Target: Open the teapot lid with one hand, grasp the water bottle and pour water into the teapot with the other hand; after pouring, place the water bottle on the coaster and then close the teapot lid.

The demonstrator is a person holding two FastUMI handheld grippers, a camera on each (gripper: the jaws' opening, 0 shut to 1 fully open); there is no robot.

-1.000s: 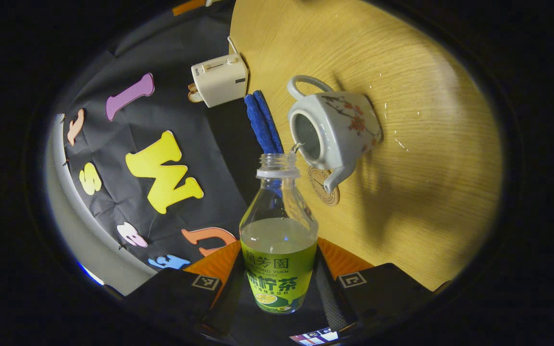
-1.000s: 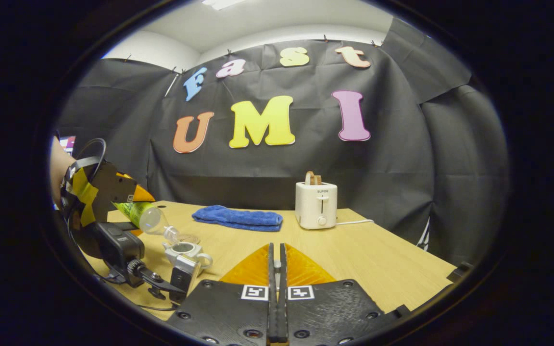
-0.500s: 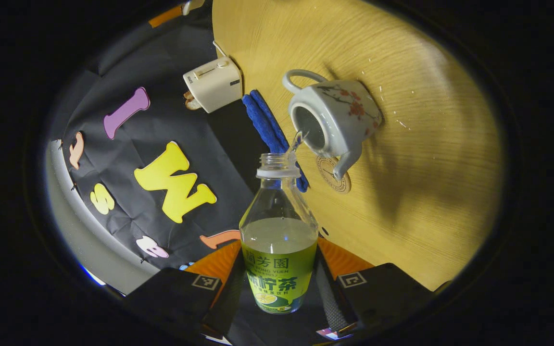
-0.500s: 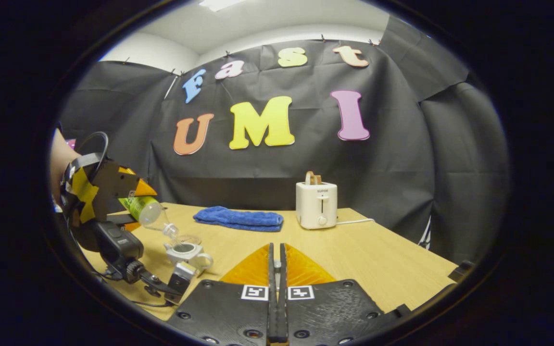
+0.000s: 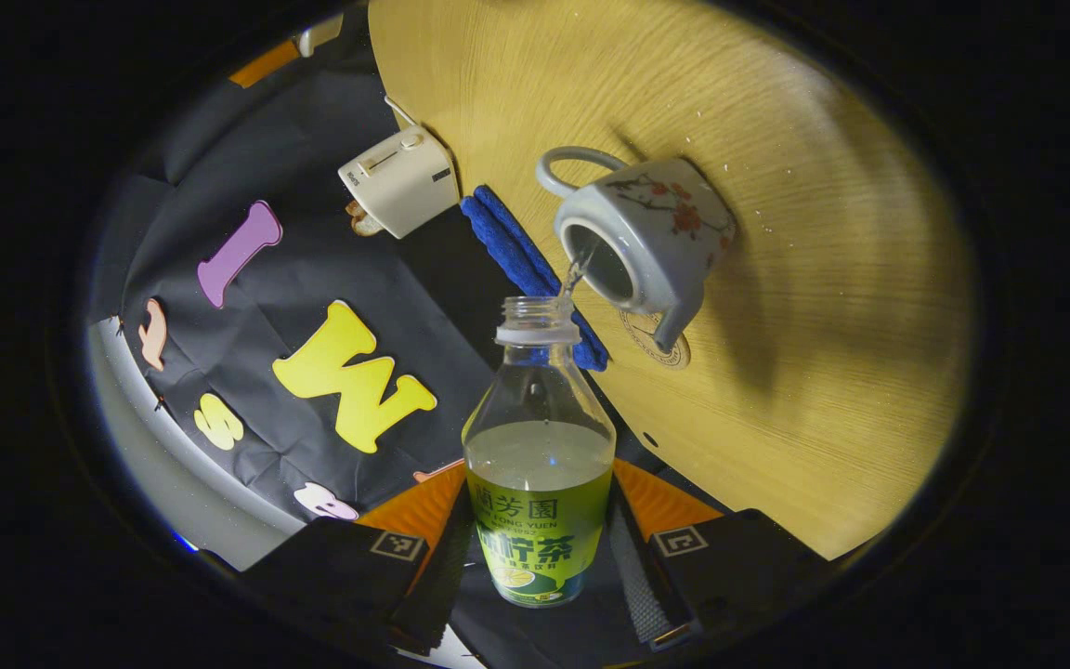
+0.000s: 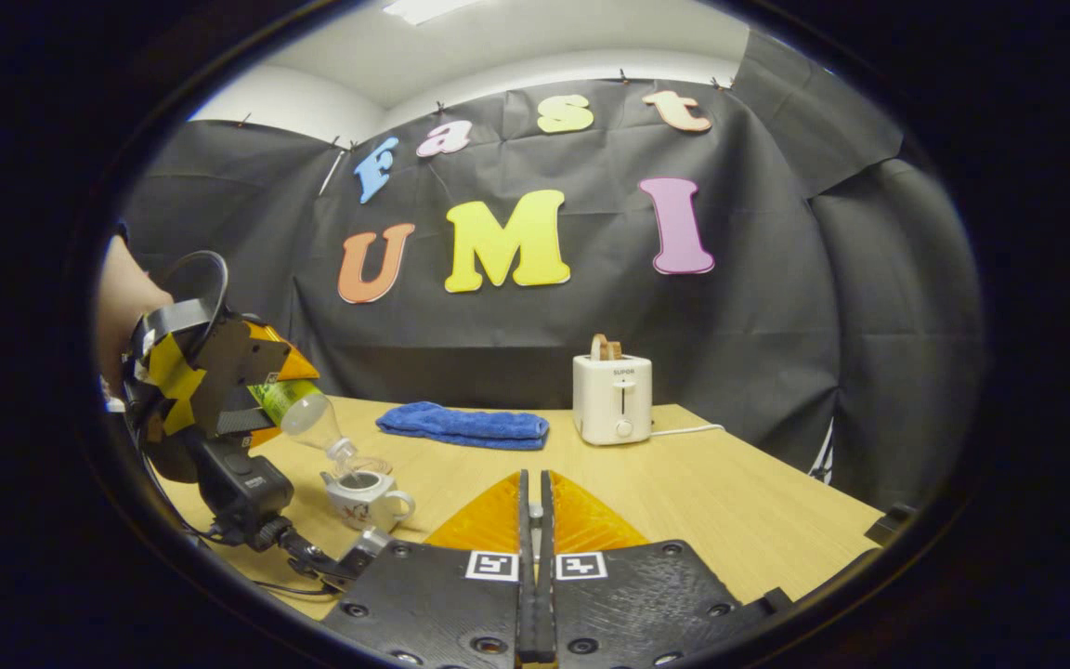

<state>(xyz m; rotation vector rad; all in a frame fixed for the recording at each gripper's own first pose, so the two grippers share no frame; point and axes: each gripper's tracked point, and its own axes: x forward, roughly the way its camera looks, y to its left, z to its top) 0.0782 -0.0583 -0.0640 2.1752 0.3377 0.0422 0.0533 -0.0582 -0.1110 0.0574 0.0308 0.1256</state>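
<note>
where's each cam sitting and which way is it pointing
Left gripper view: rides the left gripper, tipped down along the water bottle at the open teapot; its own fingers clamp the bottle.
Right gripper view: rides the right gripper, level over the table, facing the toaster; its fingers are closed together.
Shared: teapot, bottle, toaster, blue towel.

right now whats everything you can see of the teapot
The teapot looks like glazed white ceramic with a red blossom branch painted on its side, a loop handle and a short spout. Its lid is off and the mouth is open. It stands upright on the wooden table, partly covering the round coaster. A thin stream from the tilted water bottle, held by the left gripper, falls into it.
</note>
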